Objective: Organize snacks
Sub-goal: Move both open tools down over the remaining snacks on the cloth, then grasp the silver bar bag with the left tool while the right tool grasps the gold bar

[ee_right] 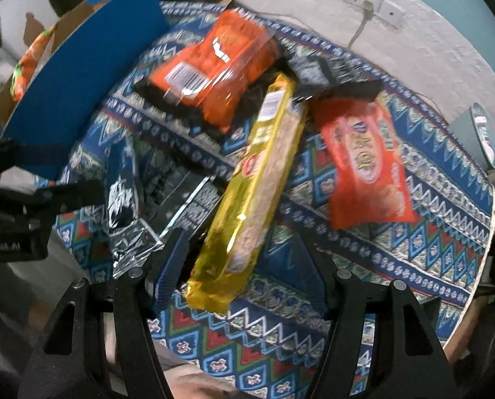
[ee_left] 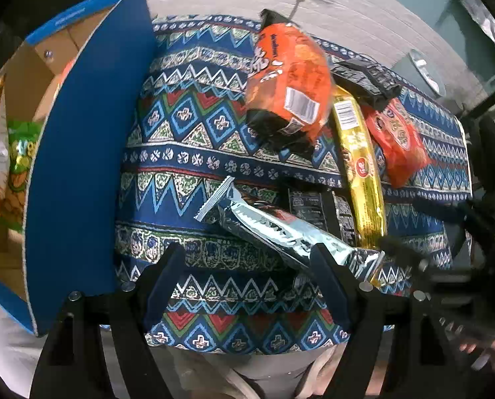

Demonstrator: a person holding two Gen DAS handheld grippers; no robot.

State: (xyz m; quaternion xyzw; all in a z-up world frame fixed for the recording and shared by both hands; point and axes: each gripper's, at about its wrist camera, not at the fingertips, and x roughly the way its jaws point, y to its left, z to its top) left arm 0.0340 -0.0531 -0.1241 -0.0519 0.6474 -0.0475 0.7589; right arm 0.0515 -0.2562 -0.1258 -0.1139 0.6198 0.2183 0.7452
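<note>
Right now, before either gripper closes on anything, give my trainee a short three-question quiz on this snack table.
1. True or false: the left gripper already clamps the silver packet.
2. Which packet lies between the right gripper's open fingers?
A. the gold biscuit packet
B. the orange bag with the barcode
C. the red-orange packet
3. Fill in: snacks already sorted sit inside the ___ box at the left of the patterned cloth.

Key
1. False: its jaws stand open, the packet's end beside the right finger.
2. A
3. blue
</note>
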